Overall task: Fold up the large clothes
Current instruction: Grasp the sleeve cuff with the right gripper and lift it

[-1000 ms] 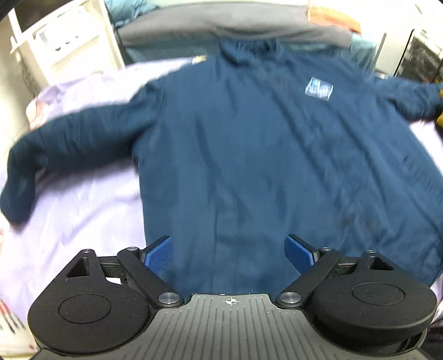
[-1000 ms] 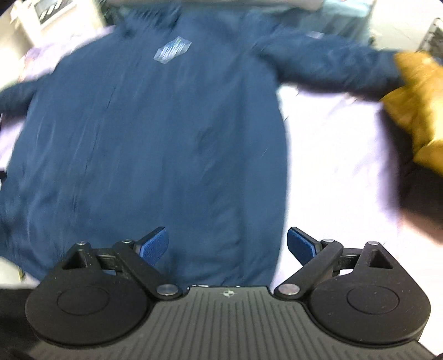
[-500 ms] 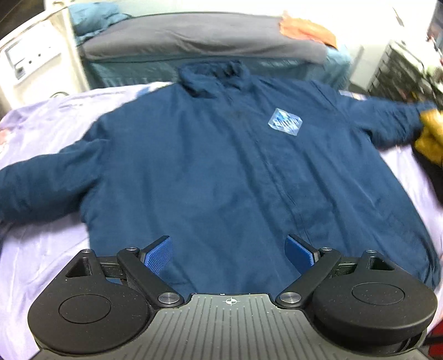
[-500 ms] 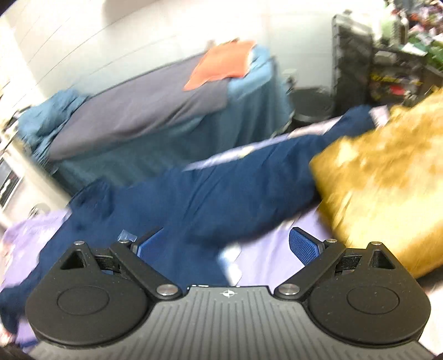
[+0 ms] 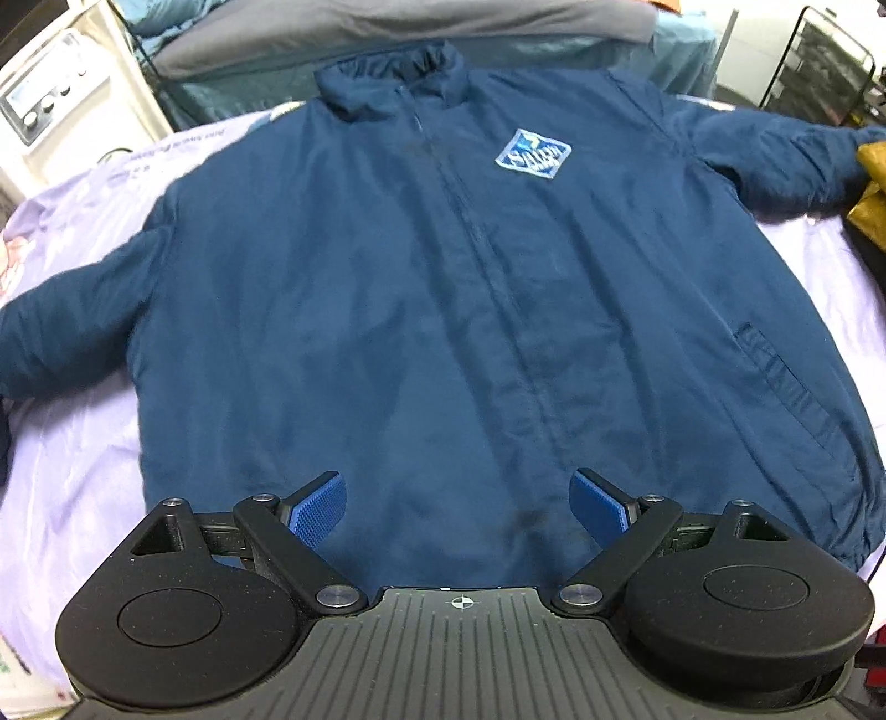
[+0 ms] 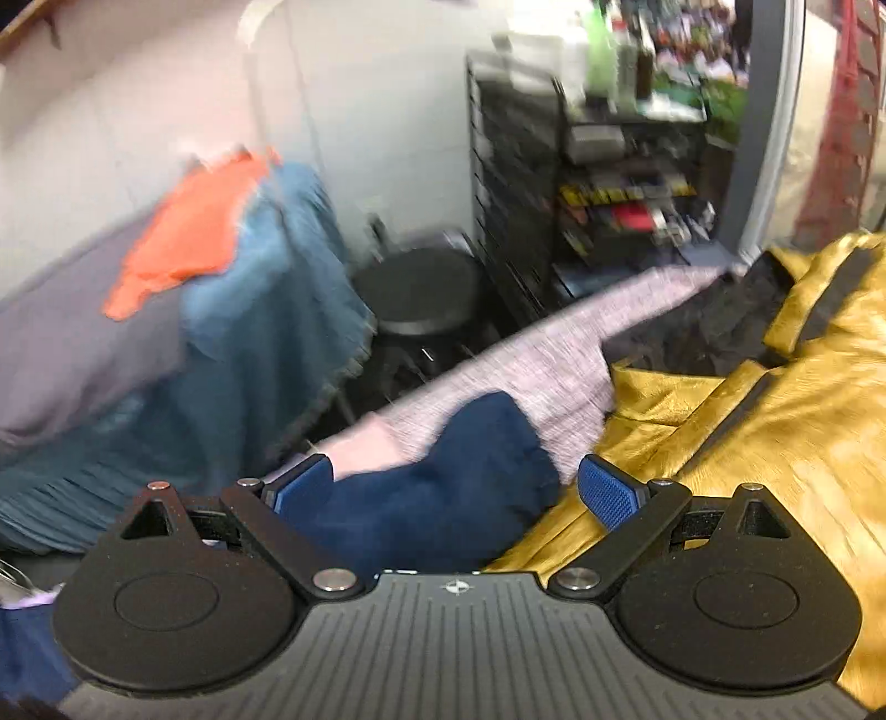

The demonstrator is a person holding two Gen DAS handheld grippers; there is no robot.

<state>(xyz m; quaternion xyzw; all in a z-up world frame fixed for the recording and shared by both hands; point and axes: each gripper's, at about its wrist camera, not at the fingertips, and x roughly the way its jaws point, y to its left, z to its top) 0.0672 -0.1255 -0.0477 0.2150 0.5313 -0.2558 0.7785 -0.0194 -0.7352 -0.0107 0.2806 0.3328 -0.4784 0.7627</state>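
A large navy jacket (image 5: 443, 304) with a pale blue chest badge (image 5: 531, 155) lies face up, sleeves spread, on a lilac bed sheet (image 5: 72, 471). My left gripper (image 5: 459, 498) hovers open above the jacket's lower hem, nothing between its blue pads. In the right wrist view, the jacket's right sleeve cuff (image 6: 487, 443) lies between the wide-set jaws of my right gripper (image 6: 457, 487). Those jaws are closing slightly, but the pads do not press on the cloth. A gold garment (image 6: 775, 443) lies right beside the cuff.
A second bed with a grey cover (image 5: 387, 33) and an orange cloth (image 6: 188, 238) stands behind. A black stool (image 6: 421, 288) and a black shelf rack (image 6: 609, 183) stand past the bed's far right corner. A white appliance (image 5: 50, 111) is at the far left.
My right gripper has swung right, from over the jacket's body to the right sleeve's cuff by the gold garment. The left gripper has shifted sideways, so the jacket's front now sits centred.
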